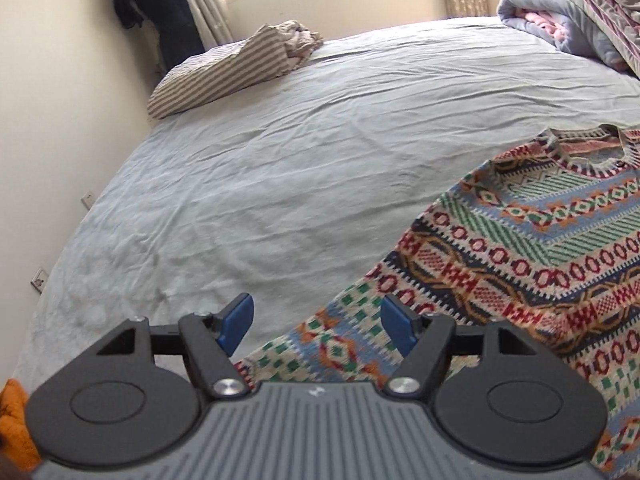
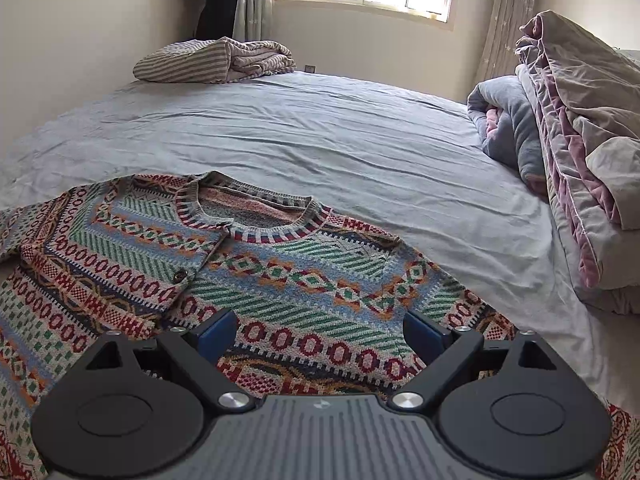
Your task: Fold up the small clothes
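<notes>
A patterned knit cardigan [image 2: 280,272] lies flat, front up, on the pale blue bedsheet [image 2: 320,132], its collar toward the window. In the left wrist view the cardigan [image 1: 540,248] fills the lower right, and one sleeve [image 1: 332,344] runs down under my left gripper [image 1: 318,320]. That gripper hangs over the sleeve's end with its blue pads [image 1: 238,322] apart and nothing pinched between them. My right gripper [image 2: 320,336] hovers over the cardigan's chest, jaws wide, pads [image 2: 218,334] clear of the knit.
A striped folded blanket [image 2: 208,60] lies at the bed's far left corner. Piled quilts [image 2: 580,140] and a grey-pink rolled blanket [image 2: 508,128] crowd the right side. An orange cloth [image 1: 14,420] shows at the lower left edge. The wall [image 1: 60,120] runs along the bed's left.
</notes>
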Demonstrator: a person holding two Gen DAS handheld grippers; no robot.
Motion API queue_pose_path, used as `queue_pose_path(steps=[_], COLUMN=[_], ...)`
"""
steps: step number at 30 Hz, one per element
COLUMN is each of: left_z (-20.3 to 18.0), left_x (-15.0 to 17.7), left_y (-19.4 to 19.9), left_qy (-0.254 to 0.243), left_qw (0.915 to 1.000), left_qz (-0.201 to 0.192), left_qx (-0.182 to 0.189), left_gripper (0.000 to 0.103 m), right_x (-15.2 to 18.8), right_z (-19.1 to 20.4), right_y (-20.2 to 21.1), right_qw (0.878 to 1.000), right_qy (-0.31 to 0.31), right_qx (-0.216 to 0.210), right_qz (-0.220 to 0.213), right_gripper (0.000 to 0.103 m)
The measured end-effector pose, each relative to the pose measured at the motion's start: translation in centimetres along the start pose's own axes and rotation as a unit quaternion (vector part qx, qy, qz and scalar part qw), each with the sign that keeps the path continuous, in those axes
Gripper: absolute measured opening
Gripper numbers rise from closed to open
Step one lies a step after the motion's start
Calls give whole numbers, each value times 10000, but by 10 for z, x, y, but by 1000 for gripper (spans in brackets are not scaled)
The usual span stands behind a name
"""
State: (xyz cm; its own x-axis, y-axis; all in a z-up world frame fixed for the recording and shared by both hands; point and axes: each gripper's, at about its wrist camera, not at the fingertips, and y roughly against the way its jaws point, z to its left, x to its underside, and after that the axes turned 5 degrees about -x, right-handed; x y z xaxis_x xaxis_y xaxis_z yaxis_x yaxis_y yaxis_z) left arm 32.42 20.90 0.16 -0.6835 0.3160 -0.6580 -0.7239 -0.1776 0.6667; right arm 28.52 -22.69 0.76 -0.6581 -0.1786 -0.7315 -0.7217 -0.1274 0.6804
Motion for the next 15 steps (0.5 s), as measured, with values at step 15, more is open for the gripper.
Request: queue_pose_path(steps=[15], left_z=[-111], left_x=[-86], left_y=[-125], left_qy=[-136], left_qw=[9913], left_qz=[46], left_qx=[1312], left_gripper=[68], right_x=[-32], right_z=[-86], right_y=[-123], right_qw=[9990], right_qy=[-66], right_qx=[324], right_qz=[287], right_gripper=[84])
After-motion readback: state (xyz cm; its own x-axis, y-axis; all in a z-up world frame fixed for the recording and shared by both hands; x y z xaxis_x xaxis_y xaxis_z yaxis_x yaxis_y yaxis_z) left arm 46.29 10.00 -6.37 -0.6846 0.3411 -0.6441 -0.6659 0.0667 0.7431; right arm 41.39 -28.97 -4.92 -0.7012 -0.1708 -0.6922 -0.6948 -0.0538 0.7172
